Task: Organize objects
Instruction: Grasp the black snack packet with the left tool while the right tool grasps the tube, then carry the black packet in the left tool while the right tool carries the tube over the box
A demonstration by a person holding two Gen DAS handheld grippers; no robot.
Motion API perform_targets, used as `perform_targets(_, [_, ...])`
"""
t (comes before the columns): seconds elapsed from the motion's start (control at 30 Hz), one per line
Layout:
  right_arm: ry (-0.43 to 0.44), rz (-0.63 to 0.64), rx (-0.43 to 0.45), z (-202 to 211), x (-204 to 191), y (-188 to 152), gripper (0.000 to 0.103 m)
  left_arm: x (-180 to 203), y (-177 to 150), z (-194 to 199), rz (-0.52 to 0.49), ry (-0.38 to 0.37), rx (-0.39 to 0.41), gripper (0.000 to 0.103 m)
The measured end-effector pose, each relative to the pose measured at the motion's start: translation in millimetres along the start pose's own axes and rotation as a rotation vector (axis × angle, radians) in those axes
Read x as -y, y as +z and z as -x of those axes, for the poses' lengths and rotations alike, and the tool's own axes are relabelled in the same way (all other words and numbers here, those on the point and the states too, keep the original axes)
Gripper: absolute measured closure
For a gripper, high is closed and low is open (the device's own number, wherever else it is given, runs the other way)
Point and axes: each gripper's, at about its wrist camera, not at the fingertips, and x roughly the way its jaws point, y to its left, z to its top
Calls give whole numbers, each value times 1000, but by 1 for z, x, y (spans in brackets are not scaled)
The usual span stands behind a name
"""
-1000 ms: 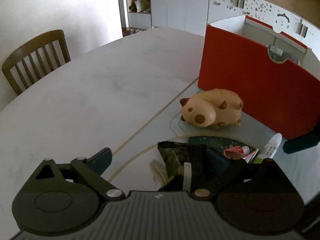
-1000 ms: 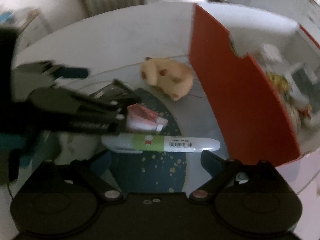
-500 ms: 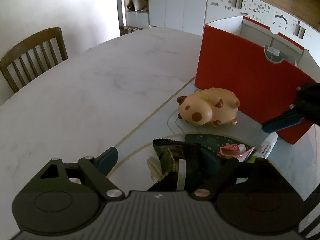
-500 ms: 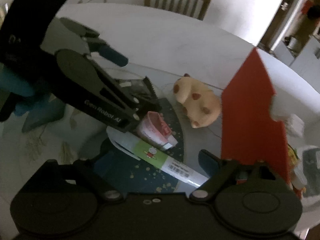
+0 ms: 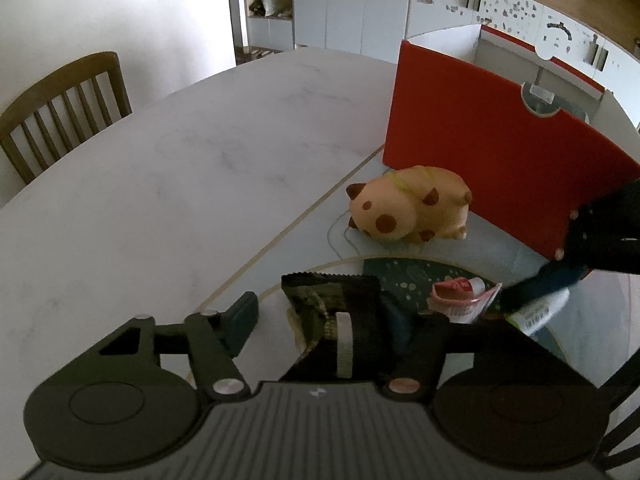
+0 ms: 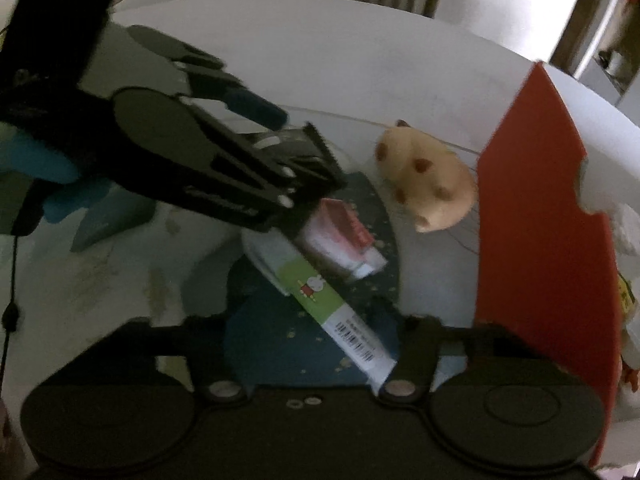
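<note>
A dark snack packet [image 5: 340,312] lies between the fingers of my open left gripper [image 5: 324,320], which also shows in the right wrist view [image 6: 256,148]. Beside the packet lie a pink tube [image 5: 464,296] [image 6: 340,236] and a white-and-green tube [image 6: 332,304] [image 5: 540,312] on a dark round mat [image 6: 280,344]. My right gripper [image 6: 308,320] is open and low over the white-and-green tube, which lies between its fingers. A tan spotted toy pig [image 5: 408,208] [image 6: 428,184] sits by a red box [image 5: 500,160] [image 6: 536,240].
The white oval table [image 5: 180,184] stretches left and back. A wooden chair [image 5: 60,108] stands at its far left edge. The red box holds several items behind its wall. White cabinets [image 5: 360,4] line the back of the room.
My right gripper has swung round and come down closer, so the white-and-green tube now lies between its fingers. My left gripper has stayed around the snack packet.
</note>
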Motion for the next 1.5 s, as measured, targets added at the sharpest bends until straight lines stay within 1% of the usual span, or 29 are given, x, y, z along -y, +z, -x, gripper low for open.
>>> perform_targets(0.07, [5,18,5,0,-8,2,70,2,-1,2,-8,1,0,47])
perform_targets(0.13, [12,32,9,0,-14,2,82,2,-3,4,-5,-2,-3,56])
perform_targets(0.2, [-5,50,17,-1,-21,1,86,3,-5,7,4,-1,-6,61])
perform_targets(0.27, [-17,50,29,-2,-20,-5,87,2,-9,11,31,9,-13,61])
perform_targets(0.4, [-16,-23,35,0,-17,-12,87,-4,-21,23,117,20,-18,66])
perform_targets(0.57, [20,-132,45,12,-8,-26,87,-1,-38,44,181,26,-17,67])
perform_targets(0.7, [51,-200,71,29,0,-31,87,6,-48,63,232,19,-12,67])
perform_targets(0.8, [58,-227,103,55,-1,-38,87,18,-50,81,245,18,-1,67])
perform_targets(0.9, [47,-254,141,80,0,-43,87,33,-46,98,256,32,17,67])
perform_targets(0.97, [44,-281,171,96,5,-47,87,42,-42,108,278,26,32,67])
perform_targets(1.2, [36,-357,247,131,33,-59,87,75,-17,140,300,13,96,67])
perform_targets(1.33, [20,-377,284,145,51,-64,87,91,0,148,299,1,121,67])
perform_targets(1.5, [-1,-379,315,165,73,-70,87,114,22,149,286,2,145,67])
